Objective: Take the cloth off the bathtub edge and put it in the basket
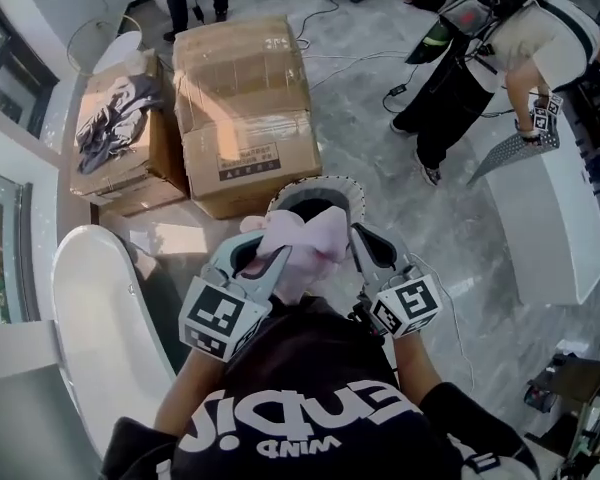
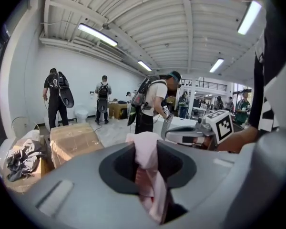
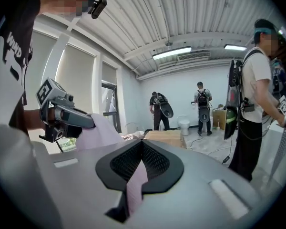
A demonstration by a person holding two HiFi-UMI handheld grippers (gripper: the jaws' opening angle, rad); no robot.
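Pink cloth [image 1: 310, 243] held above white basket [image 1: 325, 181], not yet inside.

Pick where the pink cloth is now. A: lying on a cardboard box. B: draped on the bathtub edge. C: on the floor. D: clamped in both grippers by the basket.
D: the left gripper and the right gripper both pinch the cloth, right by the basket.

Cloth [image 1: 310, 240]: pink, soft matt fabric, creased. Left gripper [image 1: 267, 258] and right gripper [image 1: 363, 240]: matt grey plastic shells; pads [image 3: 155, 162] black, fine ribbed texture. Bathtub [image 1: 90, 318]: glossy white, smooth. Boxes [image 1: 245, 108]: brown cardboard, shiny tape. Floor [image 1: 380, 168]: polished grey marble look. Basket [image 1: 347, 185] material: can't tell.
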